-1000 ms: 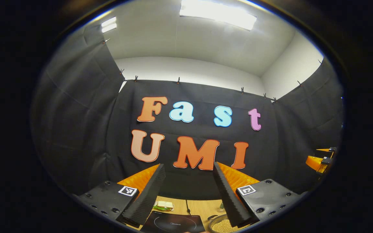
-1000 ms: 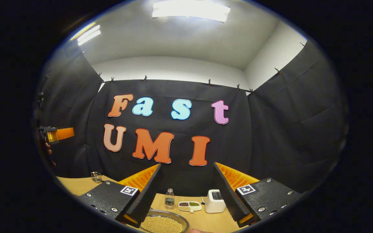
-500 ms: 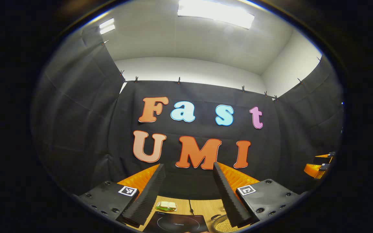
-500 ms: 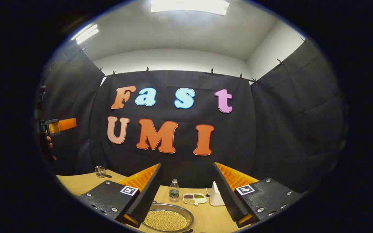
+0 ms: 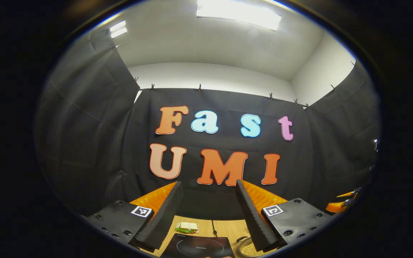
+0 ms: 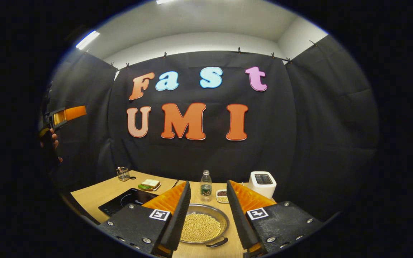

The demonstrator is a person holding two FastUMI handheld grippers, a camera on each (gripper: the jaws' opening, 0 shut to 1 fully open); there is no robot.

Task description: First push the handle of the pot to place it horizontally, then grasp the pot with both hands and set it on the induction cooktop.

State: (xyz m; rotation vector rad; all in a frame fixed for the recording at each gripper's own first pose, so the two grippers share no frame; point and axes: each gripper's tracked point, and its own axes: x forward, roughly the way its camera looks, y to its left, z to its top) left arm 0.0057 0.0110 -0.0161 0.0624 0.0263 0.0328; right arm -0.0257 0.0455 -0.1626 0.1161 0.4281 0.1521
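R gripper had tipped down vs 0.5 s ago: round steel pot of yellow beans now sat low centre of the right gripper view, btwn its fingers, short dark handle at bottom, black induction cooktop lower left on the wooden tabletop. Prob approach to handle push, not begun. R fingers apart, touching nothing. L gripper barely moved, fingers wide apart, empty.

Left gripper held up high, fingers spread wide, gripping nothing. Right gripper tipped downward, fingers parted (narrower gap than the left's), nothing between.
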